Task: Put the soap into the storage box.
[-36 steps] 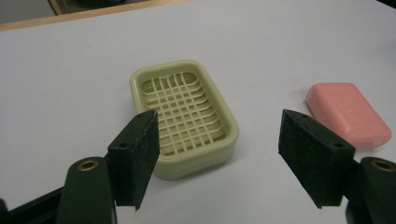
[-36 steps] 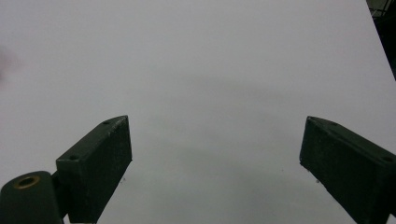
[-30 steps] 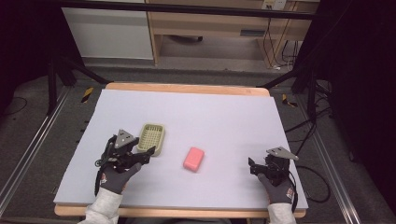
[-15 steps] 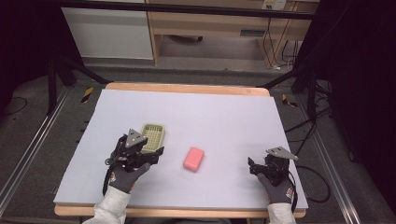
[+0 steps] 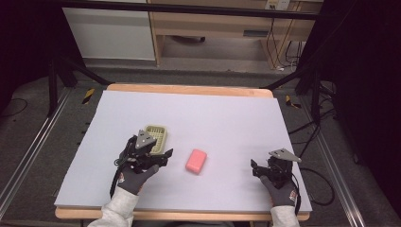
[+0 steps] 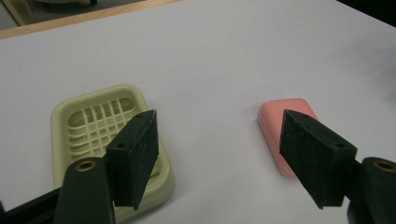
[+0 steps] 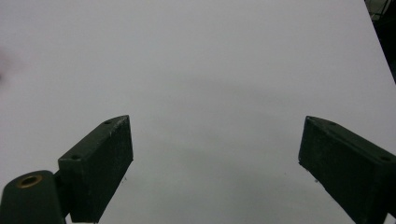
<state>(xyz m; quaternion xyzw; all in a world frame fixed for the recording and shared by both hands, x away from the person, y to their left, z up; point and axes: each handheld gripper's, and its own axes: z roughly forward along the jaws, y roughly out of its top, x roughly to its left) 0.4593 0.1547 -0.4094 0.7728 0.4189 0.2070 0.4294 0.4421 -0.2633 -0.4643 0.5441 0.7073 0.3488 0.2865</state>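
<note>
Bare mat (image 5: pixel 227 118) beyond pink soap (image 5: pixel 196 161)

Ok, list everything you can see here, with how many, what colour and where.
soap dish: one, pale green, empty, on the table's left half, beside the left gripper
soap: one, pink, near the table's middle, right of the dish, apart from it
table: one, light grey top with wooden edge
left gripper: one, black, open, between dish and soap
right gripper: one, black, open, over bare table at the right
gloved hands: two, grey, at the near edge
</note>
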